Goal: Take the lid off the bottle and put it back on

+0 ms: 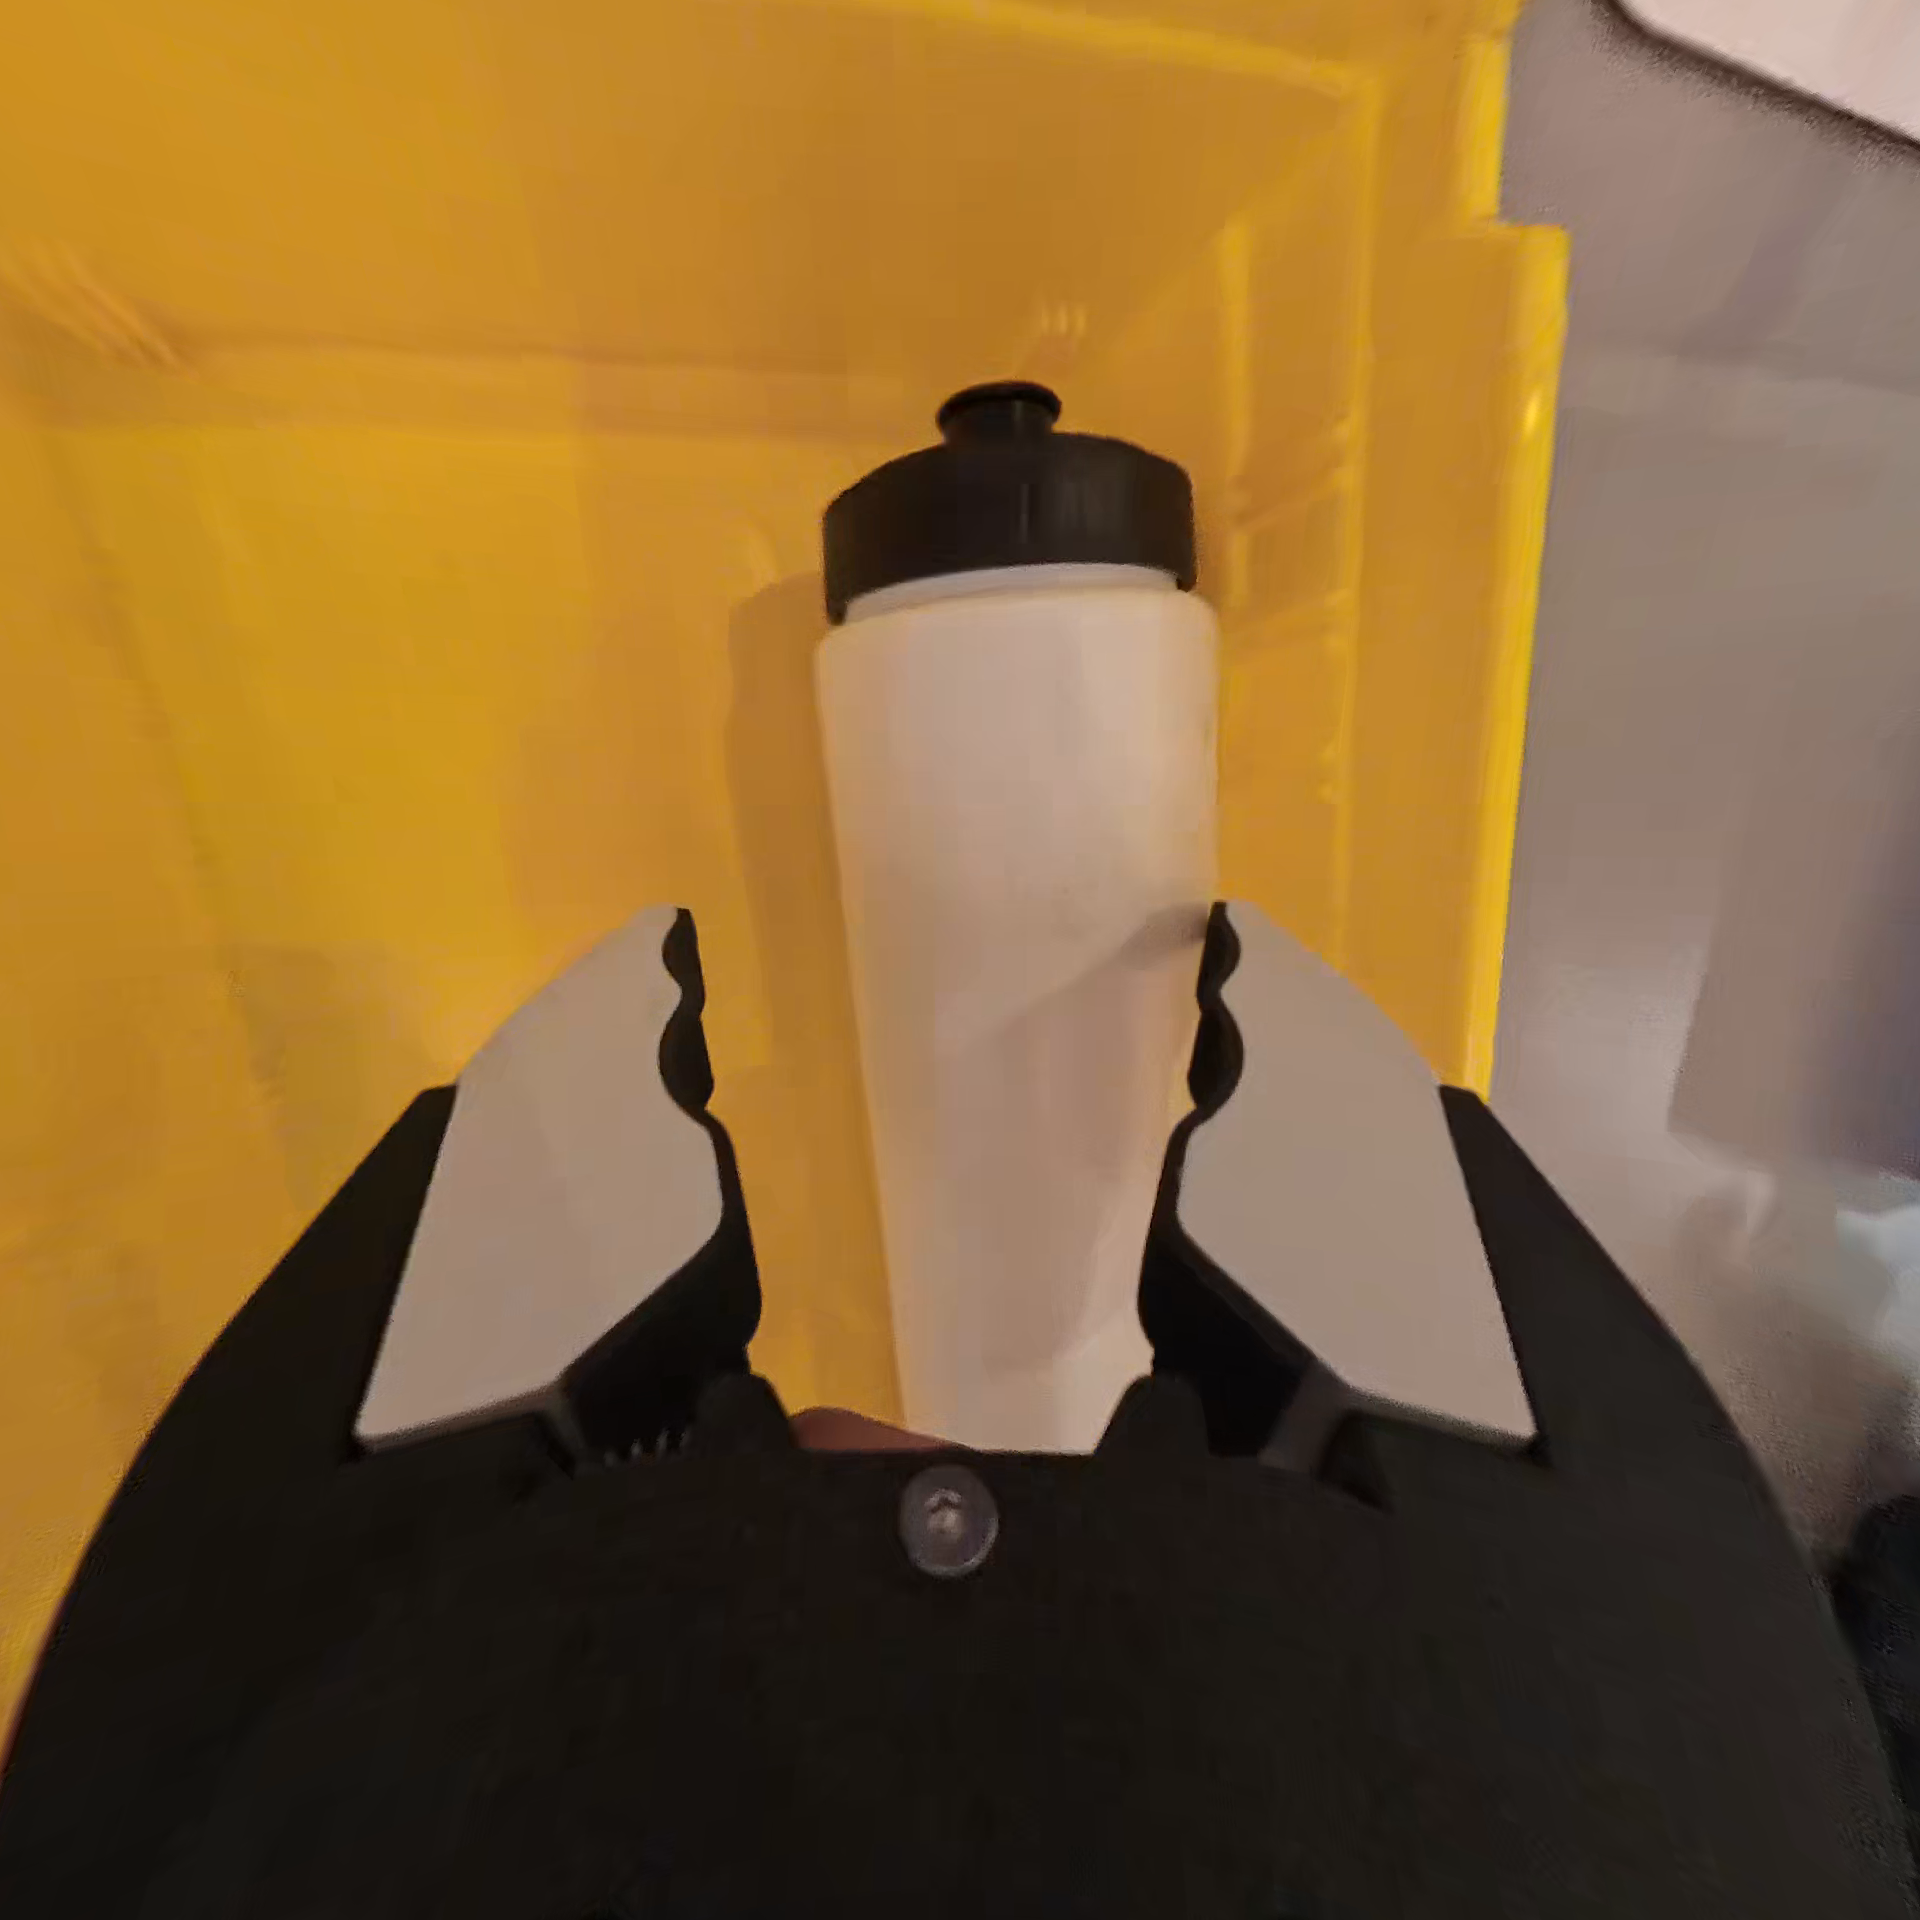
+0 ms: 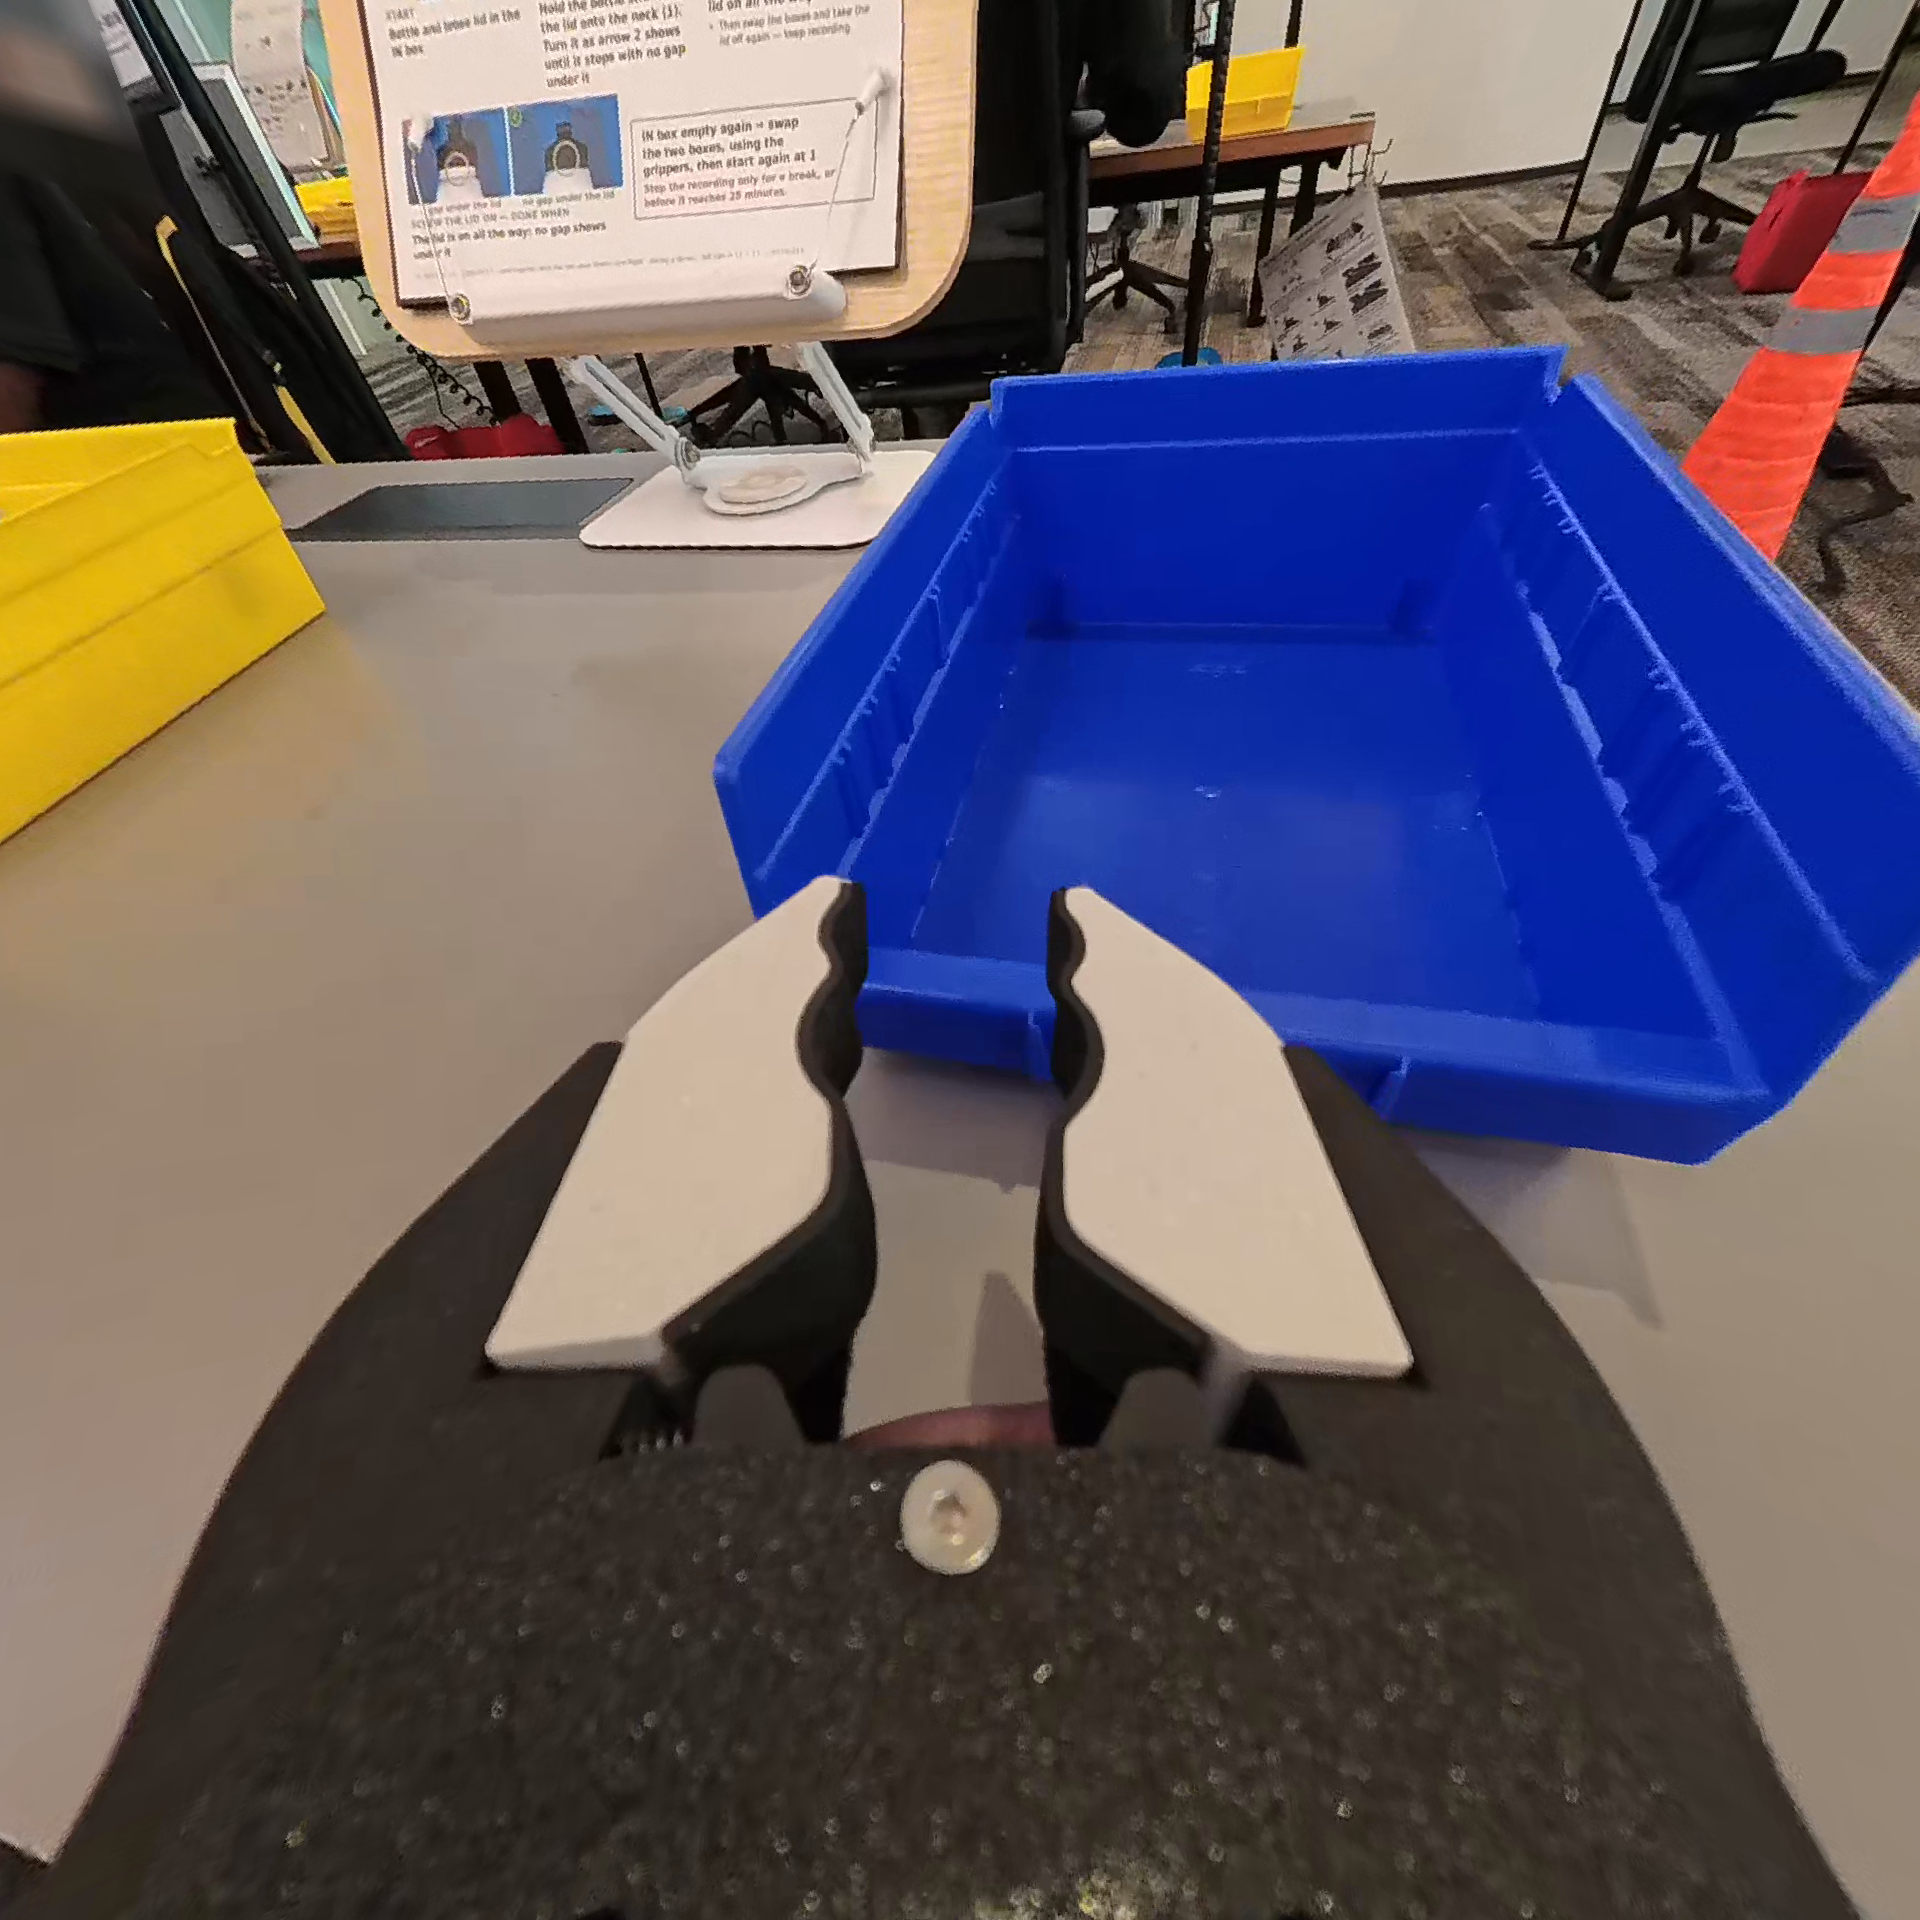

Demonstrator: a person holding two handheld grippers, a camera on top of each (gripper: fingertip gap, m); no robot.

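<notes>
Bottle [image 1: 1023, 935] lengthwise between the spread left jaws, lid [image 1: 1008, 509] beyond the tips
Right gripper [image 2: 956, 904], jaws parted and empty, hovers over the bench [image 2: 468, 831] facing a blue bin [image 2: 1299, 416]

White translucent plastic bottle [image 1: 1023, 935], black screw lid [image 1: 1008, 509] with black spout. Bright yellow plastic bin [image 1: 416, 623] behind, plain. Left gripper [image 1: 951, 925]: flat grey finger plates, black wavy pads, black body. Right gripper [image 2: 956, 904]: same grey over black, speckled black foam body. Saturated blue plastic bin [image 2: 1299, 779], solid colour. Matte grey tabletop [image 2: 416, 883]. Orange cone [image 2: 1808, 343] with grey bands. Grey-brown mottled carpet [image 2: 1507, 239].
</notes>
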